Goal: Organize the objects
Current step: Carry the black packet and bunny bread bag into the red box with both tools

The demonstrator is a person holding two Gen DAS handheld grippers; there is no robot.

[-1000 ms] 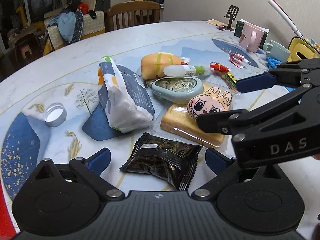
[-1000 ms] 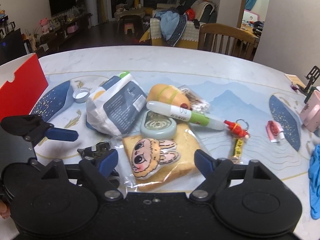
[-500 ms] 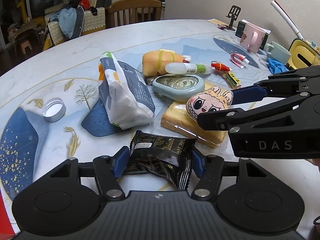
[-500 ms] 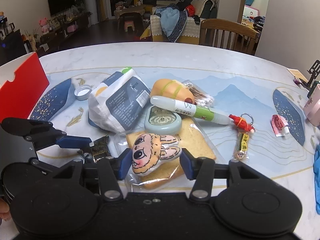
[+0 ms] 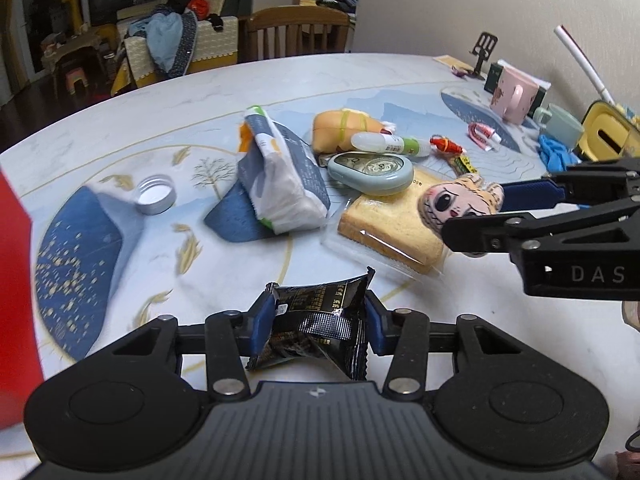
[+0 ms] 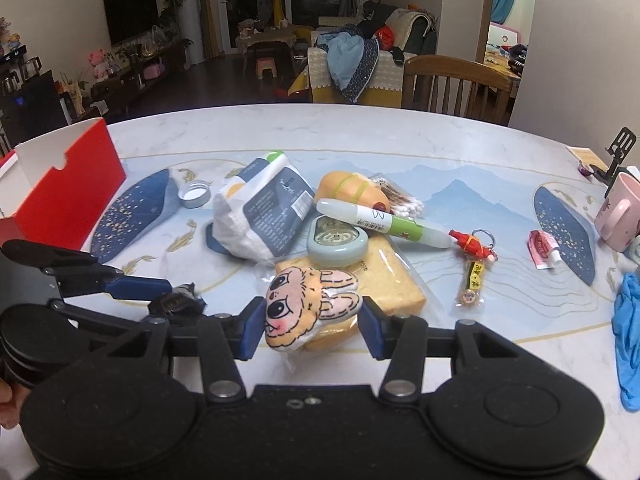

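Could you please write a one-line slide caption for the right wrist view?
Right gripper fingers grip a plush bunny face above wrapped bread, amid clutter on a marble-patterned table.

Left gripper point(image 5: 318, 322) closing (right gripper point(image 6: 310, 326) clamped)

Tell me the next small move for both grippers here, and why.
Probably carry both items toward the red box. The left gripper is closing on the black snack packet, already pinched between its pads, and the right gripper clamps the bunny plush; the box stands open at the left.
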